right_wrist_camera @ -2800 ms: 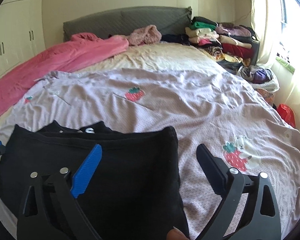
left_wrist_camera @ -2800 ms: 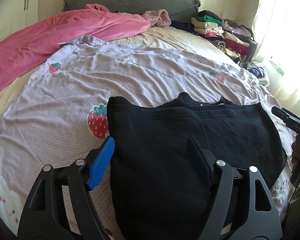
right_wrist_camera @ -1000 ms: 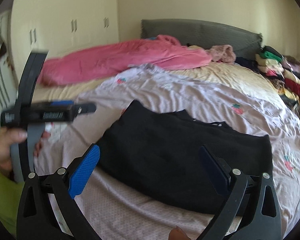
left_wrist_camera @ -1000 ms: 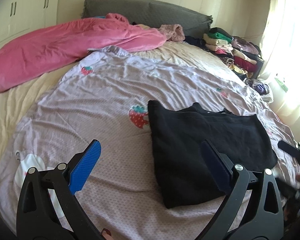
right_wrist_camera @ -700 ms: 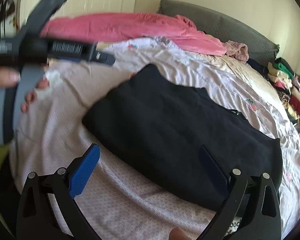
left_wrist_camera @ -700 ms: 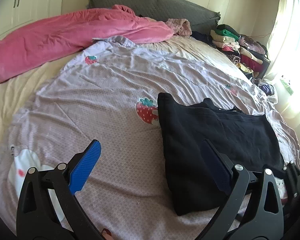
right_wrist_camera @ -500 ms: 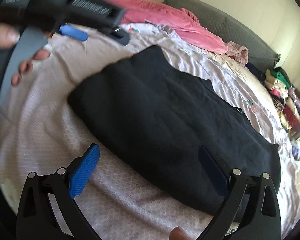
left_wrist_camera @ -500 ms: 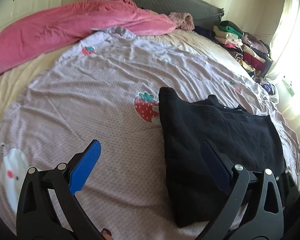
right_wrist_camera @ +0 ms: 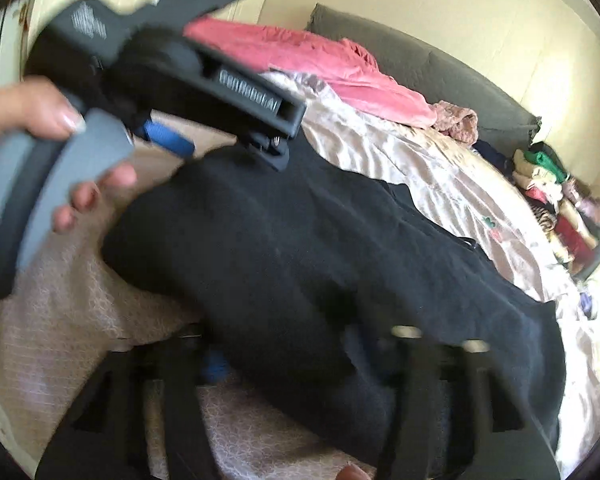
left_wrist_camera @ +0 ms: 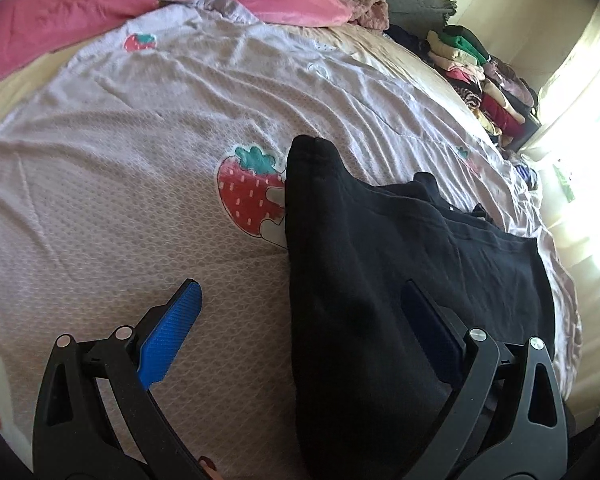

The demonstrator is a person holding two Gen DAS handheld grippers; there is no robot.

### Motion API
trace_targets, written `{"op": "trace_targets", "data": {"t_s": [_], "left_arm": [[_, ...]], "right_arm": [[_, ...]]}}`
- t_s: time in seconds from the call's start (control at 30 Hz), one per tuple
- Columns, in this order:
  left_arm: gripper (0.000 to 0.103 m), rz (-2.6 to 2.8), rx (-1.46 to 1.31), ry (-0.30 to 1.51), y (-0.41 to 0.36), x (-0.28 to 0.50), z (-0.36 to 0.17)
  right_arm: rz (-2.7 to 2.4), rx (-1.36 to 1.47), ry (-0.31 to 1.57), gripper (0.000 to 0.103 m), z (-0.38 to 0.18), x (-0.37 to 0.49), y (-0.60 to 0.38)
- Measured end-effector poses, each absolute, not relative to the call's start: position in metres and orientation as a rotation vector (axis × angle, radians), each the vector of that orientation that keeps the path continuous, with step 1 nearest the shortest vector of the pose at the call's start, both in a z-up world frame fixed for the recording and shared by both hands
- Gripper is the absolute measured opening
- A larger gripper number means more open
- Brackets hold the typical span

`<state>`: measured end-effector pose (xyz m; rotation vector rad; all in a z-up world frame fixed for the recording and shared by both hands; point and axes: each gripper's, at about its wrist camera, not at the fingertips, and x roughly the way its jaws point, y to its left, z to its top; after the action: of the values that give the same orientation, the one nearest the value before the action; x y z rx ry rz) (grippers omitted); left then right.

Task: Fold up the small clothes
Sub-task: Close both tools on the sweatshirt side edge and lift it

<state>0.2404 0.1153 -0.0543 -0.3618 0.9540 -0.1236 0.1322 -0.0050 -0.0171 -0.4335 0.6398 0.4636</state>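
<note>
Here my left tool [left_wrist_camera: 300, 312] gapes wide, straddling the near-left edge of the black garment [left_wrist_camera: 400, 264] lying folded on the bed [left_wrist_camera: 120, 184]. My right tool [right_wrist_camera: 284, 356] is blurred; grip unclear. Best pinch every layer before lifting.

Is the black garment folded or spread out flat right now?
Folded. The black garment lies on the sheet as a compact block with a thick doubled left edge, inner layers showing at its far edge.

black garment [left_wrist_camera: 400, 264] | folded, flat-ish | on strawberry-print sheet [left_wrist_camera: 140, 184], near edge
</note>
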Motion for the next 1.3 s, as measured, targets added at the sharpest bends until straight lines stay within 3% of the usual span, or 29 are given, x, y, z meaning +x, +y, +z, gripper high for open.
{"op": "trace_targets", "data": {"t_s": [0.07,0.17,0.47,0.6,0.8,1.0,1.3], "left_arm": [[0.093,-0.126,-0.378,0.963,0.116,0.244,-0.056],[0.093,-0.146,-0.433,0.968,0.117,0.247,-0.056],[0.093,-0.292,-0.592,0.976,0.097,0.258,-0.051],[0.065,-0.327,-0.575,0.982,0.075,0.261,-0.043],[0.046,-0.353,-0.487,0.924,0.040,0.256,-0.007],[0.045,-0.395,-0.383,0.878,-0.014,0.256,0.029],[0.045,-0.422,-0.270,0.902,-0.102,0.264,0.029]], "right_arm": [[0.479,-0.356,0.638,0.023,-0.011,0.135,-0.017],[0.528,-0.191,0.672,0.017,-0.004,0.143,-0.038],[0.596,-0.003,0.673,0.011,0.008,0.143,-0.068],[0.591,-0.005,0.646,0.011,0.014,0.132,-0.074],[0.542,0.055,0.610,0.010,0.023,0.121,-0.103],[0.479,0.166,0.612,0.010,0.031,0.110,-0.148],[0.416,0.294,0.654,0.010,0.019,0.096,-0.202]]}}
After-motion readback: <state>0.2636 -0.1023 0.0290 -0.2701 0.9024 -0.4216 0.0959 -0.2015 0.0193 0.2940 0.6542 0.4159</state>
